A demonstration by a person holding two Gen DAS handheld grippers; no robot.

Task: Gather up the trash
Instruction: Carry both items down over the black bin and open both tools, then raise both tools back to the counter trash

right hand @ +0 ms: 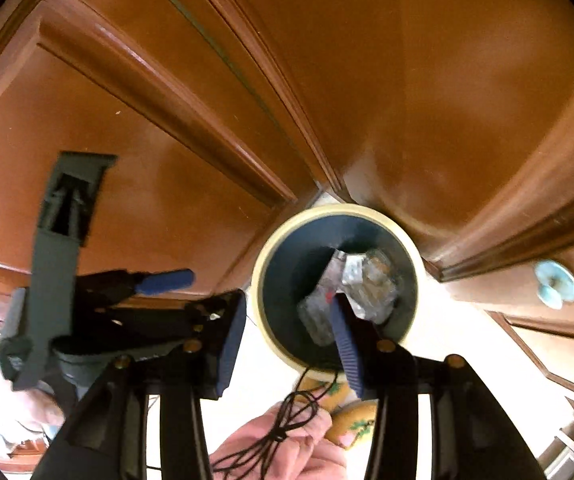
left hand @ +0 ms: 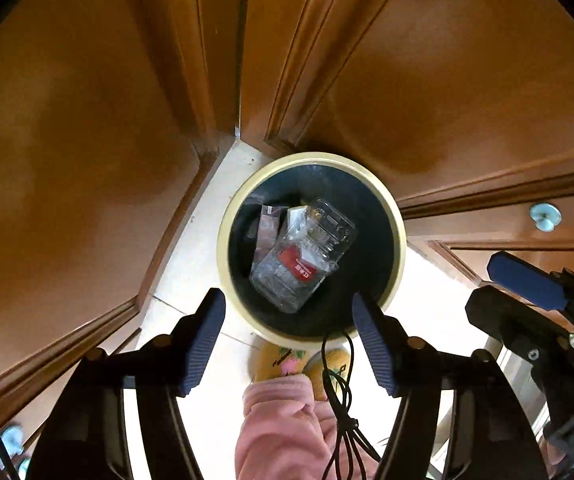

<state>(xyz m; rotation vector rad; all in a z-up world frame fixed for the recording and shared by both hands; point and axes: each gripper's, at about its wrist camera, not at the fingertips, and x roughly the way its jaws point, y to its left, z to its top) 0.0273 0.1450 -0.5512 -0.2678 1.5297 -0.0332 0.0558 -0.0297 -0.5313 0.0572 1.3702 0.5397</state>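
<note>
Straight below me stands a round bin with a cream rim and a dark liner. In it lies clear plastic packaging with a red label, next to a smaller wrapper. My left gripper hangs open over the bin's near rim, nothing between its blue pads. In the right wrist view the same bin holds the crumpled clear packaging. My right gripper is open and empty too, its right finger over the bin's mouth. The two grippers hang side by side.
Brown wooden cabinet doors close in on the bin from behind and both sides, one with a pale knob. A person's pink-clad leg and yellow slippers stand on the pale tile floor. A black cable dangles there.
</note>
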